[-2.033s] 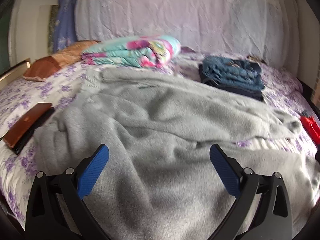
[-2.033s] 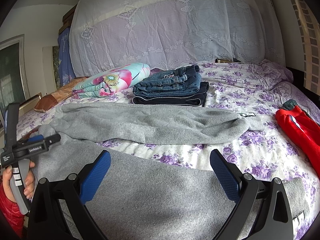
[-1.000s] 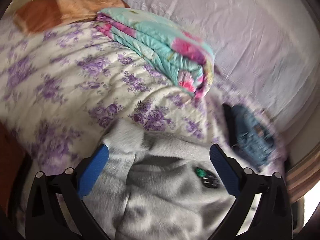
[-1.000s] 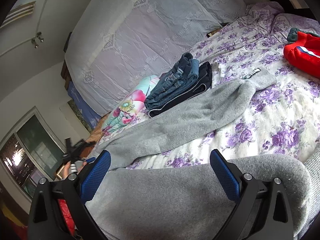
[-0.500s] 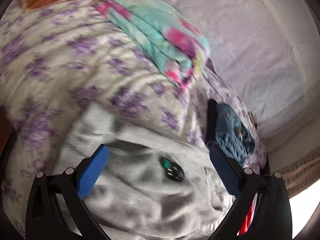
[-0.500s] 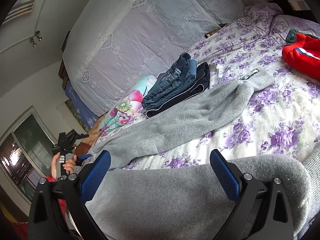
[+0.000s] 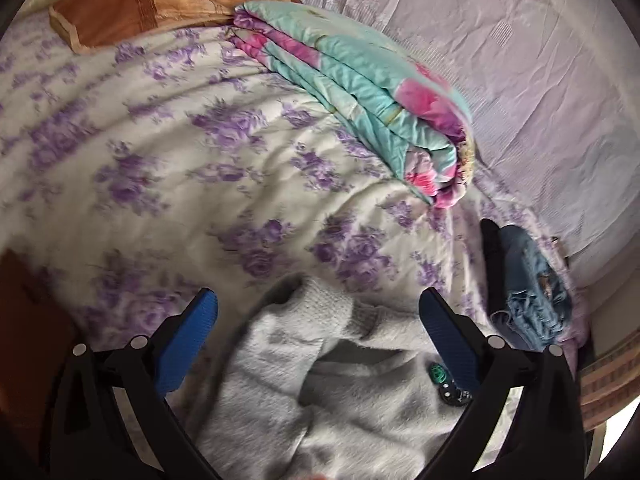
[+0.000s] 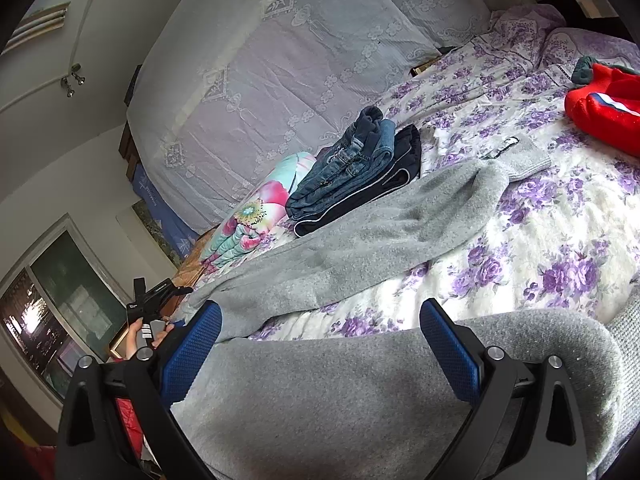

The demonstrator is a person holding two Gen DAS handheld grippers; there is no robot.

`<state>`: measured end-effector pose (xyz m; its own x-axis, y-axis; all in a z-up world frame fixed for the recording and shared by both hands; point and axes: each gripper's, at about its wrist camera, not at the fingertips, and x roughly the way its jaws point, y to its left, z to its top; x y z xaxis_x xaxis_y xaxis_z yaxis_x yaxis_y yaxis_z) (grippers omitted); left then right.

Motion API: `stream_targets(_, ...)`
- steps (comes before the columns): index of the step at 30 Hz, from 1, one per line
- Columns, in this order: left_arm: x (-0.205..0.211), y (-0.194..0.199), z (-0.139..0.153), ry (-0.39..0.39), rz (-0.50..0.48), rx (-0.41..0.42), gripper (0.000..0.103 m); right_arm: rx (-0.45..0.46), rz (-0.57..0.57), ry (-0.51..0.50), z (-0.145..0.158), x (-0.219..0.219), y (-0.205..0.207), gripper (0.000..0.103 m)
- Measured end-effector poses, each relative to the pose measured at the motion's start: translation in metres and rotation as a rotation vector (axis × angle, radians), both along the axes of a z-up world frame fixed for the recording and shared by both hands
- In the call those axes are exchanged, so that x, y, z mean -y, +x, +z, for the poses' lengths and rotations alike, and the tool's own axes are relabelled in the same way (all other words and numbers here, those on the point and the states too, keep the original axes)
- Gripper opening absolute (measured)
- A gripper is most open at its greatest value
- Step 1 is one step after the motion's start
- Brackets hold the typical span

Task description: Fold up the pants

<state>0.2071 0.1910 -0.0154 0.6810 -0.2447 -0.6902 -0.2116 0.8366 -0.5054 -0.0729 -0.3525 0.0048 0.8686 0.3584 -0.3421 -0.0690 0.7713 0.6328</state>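
Grey pants (image 7: 340, 396) cut off at bottom edge; bedspread (image 7: 120, 168) motion-blurred.

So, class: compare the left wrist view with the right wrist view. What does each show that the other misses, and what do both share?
Only the left wrist view shows the waist end of the grey pants bunched up, with a small green badge, and the whole brown pillow.

Only the right wrist view shows both pant legs spread out, the red garment, the window and the left gripper in the person's hand.

Both show the grey pants, folded jeans, floral quilt and purple-flowered bedspread.
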Motion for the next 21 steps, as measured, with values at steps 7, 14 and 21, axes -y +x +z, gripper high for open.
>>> stream_targets(7,0.018,-0.003,0.003,0.104,-0.036,0.052,0.081,-0.008,-0.013,-0.009,0.001,0.000,0.001,0.100)
stream_targets(14,0.007,-0.013,0.005,0.050,-0.030,0.097,0.066,-0.001,-0.005,-0.031,0.020,-0.002,0.002,0.100)
stream_targets(21,0.004,-0.020,0.006,0.016,-0.039,0.123,0.059,-0.071,0.039,-0.151,0.062,-0.002,0.050,0.100)
